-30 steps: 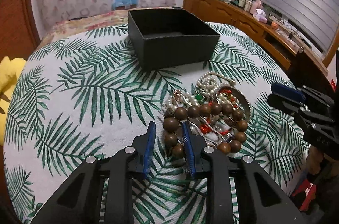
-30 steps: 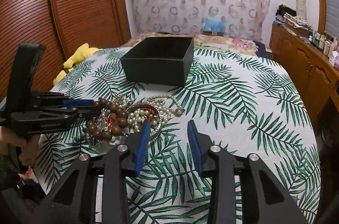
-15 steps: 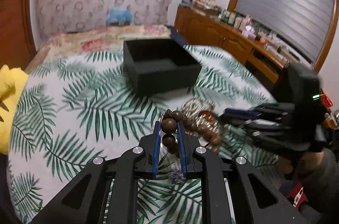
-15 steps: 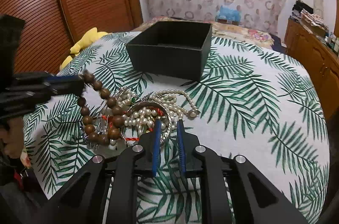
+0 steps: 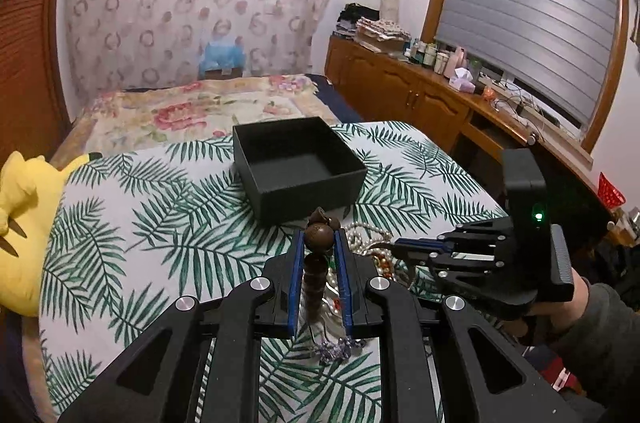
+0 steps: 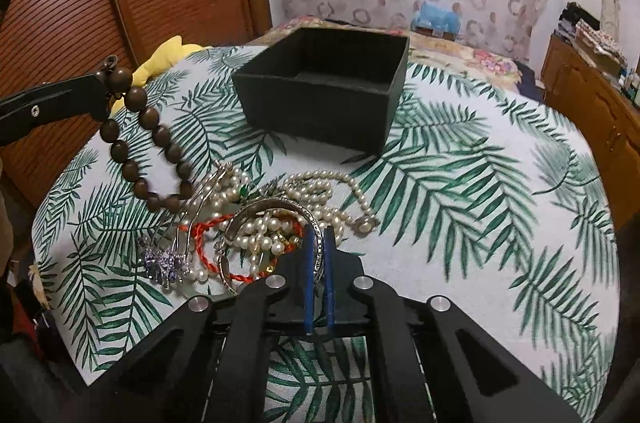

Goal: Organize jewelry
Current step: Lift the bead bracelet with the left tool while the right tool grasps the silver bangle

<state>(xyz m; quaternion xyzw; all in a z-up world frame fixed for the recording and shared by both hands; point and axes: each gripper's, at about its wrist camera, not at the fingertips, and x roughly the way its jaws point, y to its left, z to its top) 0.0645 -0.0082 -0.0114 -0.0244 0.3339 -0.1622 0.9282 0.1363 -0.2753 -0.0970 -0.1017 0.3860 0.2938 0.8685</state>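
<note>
Left gripper [image 5: 318,255] clamps the brown wooden bead bracelet [image 6: 148,147]; right gripper [image 6: 319,255] pinches the silver metal bangle [image 6: 272,209]; carry yours level above the black square box [image 6: 320,91].

Since a second ago your left gripper [image 5: 319,243] has closed on the wooden bracelet [image 6: 142,143] and lifted it off the pile beside the box [image 6: 320,91], while your right gripper [image 6: 319,255] has closed on the bangle [image 6: 276,211].

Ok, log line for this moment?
left tool: shut on beads, lifted | right tool: shut on bangle, on pile | box: empty
</note>
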